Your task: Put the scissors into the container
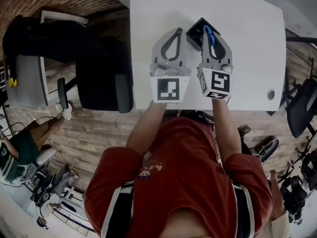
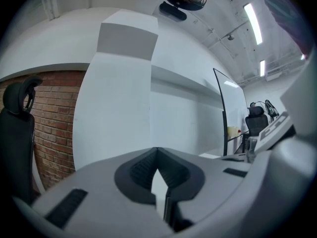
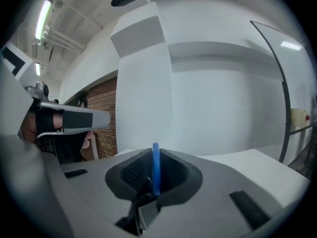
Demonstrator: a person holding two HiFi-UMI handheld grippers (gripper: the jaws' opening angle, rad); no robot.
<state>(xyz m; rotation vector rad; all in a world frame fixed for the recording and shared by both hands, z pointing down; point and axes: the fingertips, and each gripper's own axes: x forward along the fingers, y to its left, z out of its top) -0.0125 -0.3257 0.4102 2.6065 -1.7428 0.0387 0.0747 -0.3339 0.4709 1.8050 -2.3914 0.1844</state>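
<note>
While the right gripper point(image 1: 212, 36) clamps its fingers on blue-handled scissors point(image 3: 155, 165) over a black square container point(image 1: 194, 32), clear of the white desk's point(image 1: 252, 48) edges, the left gripper point(image 1: 174, 32) has its fingers together.

table point(image 1: 252, 48): container point(image 1: 194, 32) on it | left gripper point(image 1: 174, 31): over table, just left of container | right gripper point(image 1: 212, 33): right of left gripper, at container | scissors point(image 1: 207, 32): between right gripper's jaws, over container | chair point(image 1: 101, 81): left of table
</note>
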